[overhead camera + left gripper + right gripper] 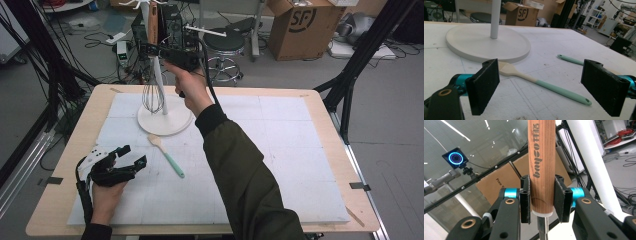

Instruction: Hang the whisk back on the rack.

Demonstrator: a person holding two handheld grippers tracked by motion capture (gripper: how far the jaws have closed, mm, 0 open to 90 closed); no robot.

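A whisk with a wooden handle (541, 162) and wire loops (152, 97) is held upright beside the pole (160, 80) of a white hook stand. My right gripper (541, 200) is shut on the lower end of the handle, one pad on each side. In the high view this right gripper (152, 49) is raised well above the table. Whether the handle's top rests on a hook is hidden. My left gripper (131, 156) sits low on the table, open and holding nothing. A pastry brush (536, 81) with a mint handle lies just ahead of the left gripper (541, 68).
The stand's round white base (165, 121) sits on the white mat (280, 150) at the back left. A second mint handle (570, 59) lies farther right. Behind the table are a stool (223, 47), a cardboard box (305, 25) and cables.
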